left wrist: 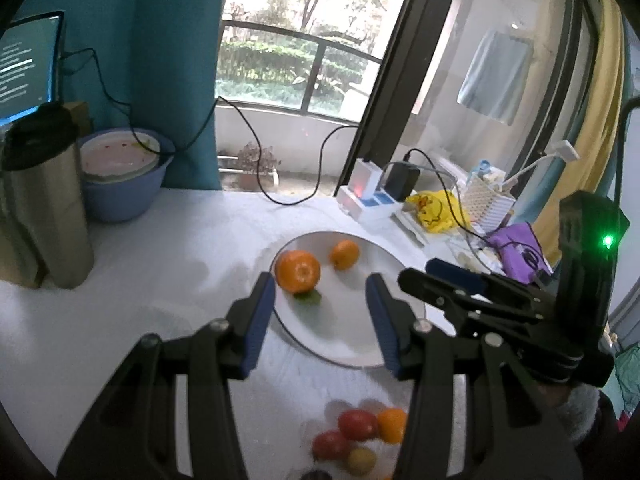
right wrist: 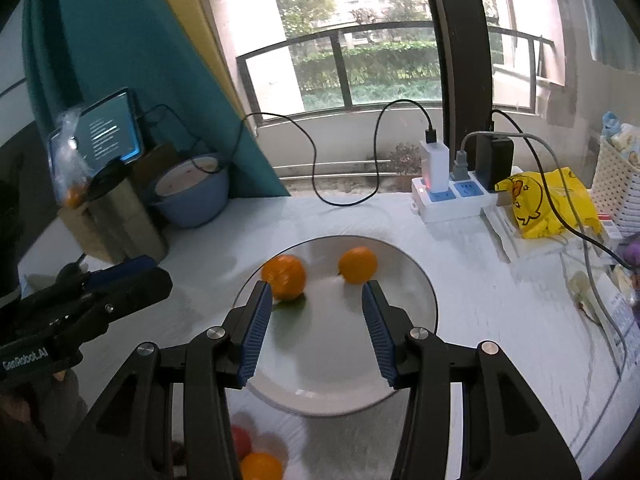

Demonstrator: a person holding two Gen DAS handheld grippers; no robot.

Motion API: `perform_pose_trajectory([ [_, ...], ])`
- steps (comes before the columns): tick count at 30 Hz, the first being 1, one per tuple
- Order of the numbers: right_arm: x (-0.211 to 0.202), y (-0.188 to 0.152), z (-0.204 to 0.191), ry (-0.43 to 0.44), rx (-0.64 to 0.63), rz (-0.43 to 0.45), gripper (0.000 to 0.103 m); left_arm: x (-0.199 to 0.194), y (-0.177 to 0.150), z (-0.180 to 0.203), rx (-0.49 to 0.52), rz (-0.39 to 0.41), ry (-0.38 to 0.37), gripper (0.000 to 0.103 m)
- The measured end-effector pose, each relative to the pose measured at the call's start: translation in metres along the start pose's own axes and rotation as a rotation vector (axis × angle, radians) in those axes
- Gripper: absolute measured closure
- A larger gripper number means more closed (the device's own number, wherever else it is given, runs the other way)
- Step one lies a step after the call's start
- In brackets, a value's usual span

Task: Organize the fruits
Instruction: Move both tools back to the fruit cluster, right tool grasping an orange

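Two oranges lie on the far half of a white plate (left wrist: 344,332): a larger one (left wrist: 298,272) with a green leaf under it and a smaller one (left wrist: 344,255). My left gripper (left wrist: 320,284) hovers open above the plate, nothing between its blue pads. My right gripper (right wrist: 316,292) also stands open and empty over the plate (right wrist: 332,380), behind the larger orange (right wrist: 285,277) and the smaller orange (right wrist: 357,265). Each gripper shows at the edge of the other's view. Near the table's front lies a pile of loose fruit (left wrist: 358,426): red ones, an orange, a greenish one.
A steel flask (left wrist: 44,200) and a blue basin (left wrist: 124,192) holding dishes stand at the far left. At the far right are a power strip (right wrist: 448,196) with trailing cables, a yellow bag (right wrist: 548,204) and a white basket (right wrist: 616,184). A window runs behind the table.
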State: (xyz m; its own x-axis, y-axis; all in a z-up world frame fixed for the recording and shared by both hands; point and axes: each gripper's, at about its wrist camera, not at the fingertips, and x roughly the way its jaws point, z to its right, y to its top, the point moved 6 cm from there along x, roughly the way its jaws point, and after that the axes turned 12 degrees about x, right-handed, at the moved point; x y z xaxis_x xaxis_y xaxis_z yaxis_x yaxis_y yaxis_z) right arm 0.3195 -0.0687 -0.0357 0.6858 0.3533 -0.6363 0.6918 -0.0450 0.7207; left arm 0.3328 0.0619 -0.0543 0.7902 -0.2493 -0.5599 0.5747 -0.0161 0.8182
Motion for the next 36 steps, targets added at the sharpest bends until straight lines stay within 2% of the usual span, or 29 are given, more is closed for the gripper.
perform_pose_trajectory([
  [15, -0.046, -0.057, -0.016, 0.012, -0.024, -0.036, 0.053, -0.049, -0.048, 0.017, 0.033, -0.012, 0.012, 0.054],
  [25, -0.064, -0.101, -0.032, 0.065, -0.041, -0.096, 0.053, -0.062, -0.081, 0.032, 0.028, -0.044, 0.008, 0.054],
  [36, -0.064, -0.142, -0.041, 0.101, -0.053, -0.174, 0.054, -0.064, -0.127, 0.041, 0.004, -0.12, -0.002, 0.054],
])
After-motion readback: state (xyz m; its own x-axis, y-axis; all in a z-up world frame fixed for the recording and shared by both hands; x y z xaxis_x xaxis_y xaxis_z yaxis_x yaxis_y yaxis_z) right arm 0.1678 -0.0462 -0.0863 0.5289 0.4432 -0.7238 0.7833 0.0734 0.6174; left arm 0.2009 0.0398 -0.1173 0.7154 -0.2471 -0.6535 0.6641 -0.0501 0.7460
